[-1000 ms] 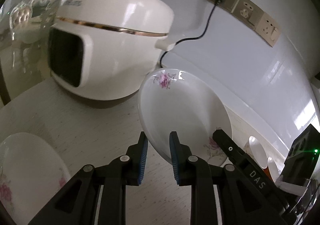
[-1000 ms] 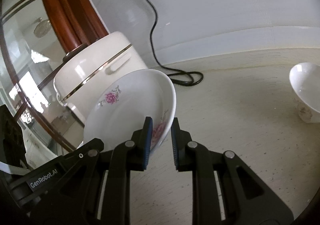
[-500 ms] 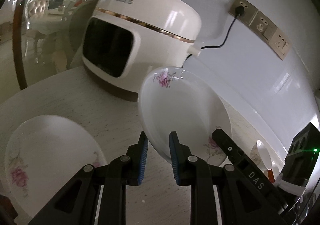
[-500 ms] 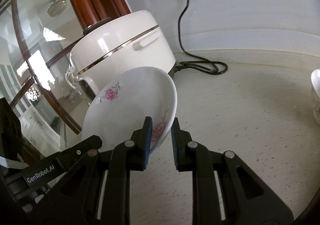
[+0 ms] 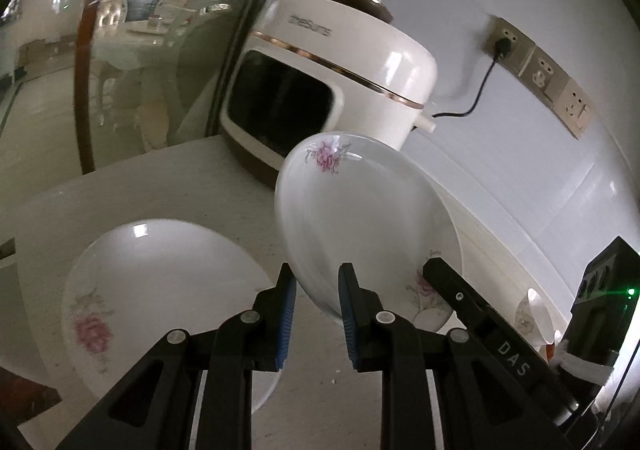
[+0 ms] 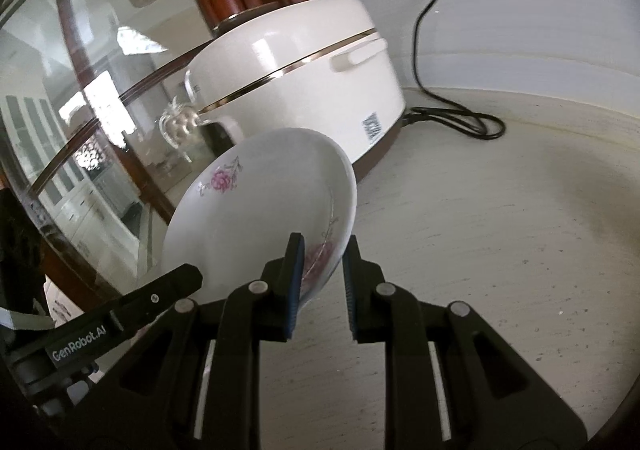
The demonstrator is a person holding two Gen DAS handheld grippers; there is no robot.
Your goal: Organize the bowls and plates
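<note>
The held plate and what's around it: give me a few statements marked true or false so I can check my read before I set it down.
1. Both grippers grip the same held plate. True: the left gripper and the right gripper each clamp its rim.
2. The held plate lies flat on the counter. False: it is lifted and tilted above the counter.
3. A second plate rests on the counter, left of the held one in the left wrist view. True.
4. The rice cooker is unplugged. False: its cord runs up to a plug in the wall socket.
5. The held plate is plain white. False: it has pink flowers.
</note>
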